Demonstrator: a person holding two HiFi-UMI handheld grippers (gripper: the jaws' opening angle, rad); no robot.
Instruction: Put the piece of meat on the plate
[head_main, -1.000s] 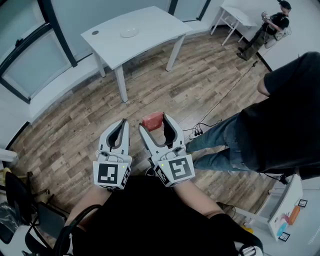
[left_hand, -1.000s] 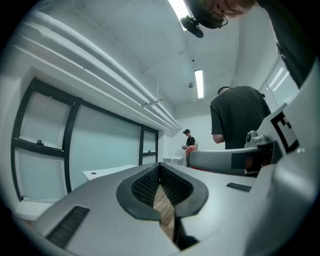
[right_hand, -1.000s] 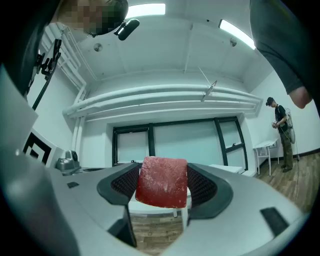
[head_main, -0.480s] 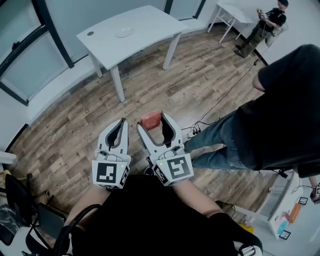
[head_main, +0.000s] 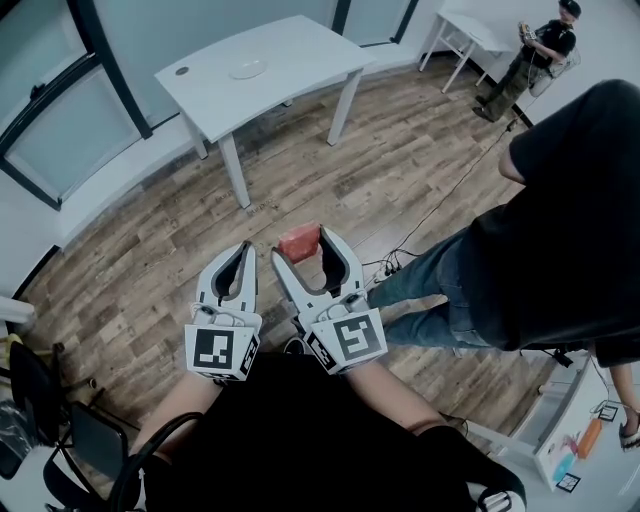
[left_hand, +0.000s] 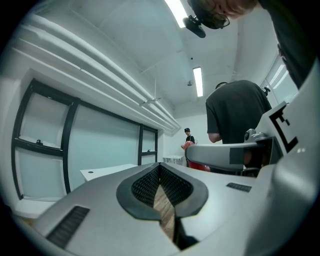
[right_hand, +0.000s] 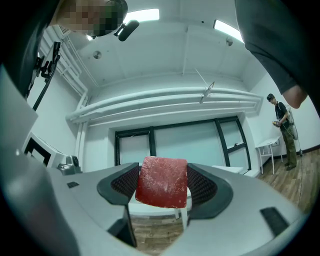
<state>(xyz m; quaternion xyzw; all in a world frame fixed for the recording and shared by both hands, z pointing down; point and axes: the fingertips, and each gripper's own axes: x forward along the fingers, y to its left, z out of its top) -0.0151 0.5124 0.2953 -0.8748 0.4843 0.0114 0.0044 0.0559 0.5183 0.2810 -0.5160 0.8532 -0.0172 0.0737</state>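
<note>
1. Over the last second hardly anything has shifted. The right gripper (head_main: 304, 246) stays clamped on the piece of meat (right_hand: 162, 182), jaws parted only by the slab's width, above the floor (head_main: 400, 160).
2. The left gripper (head_main: 240, 252) is pressed together on nothing.
3. The plate (head_main: 247, 68) lies empty toward the desk's (head_main: 300, 50) far edge, well apart from the meat, so most of the carry likely remains.
4. Count: one piece of meat, one plate, two grippers, and a second desk (head_main: 470, 22) farther off.
</note>
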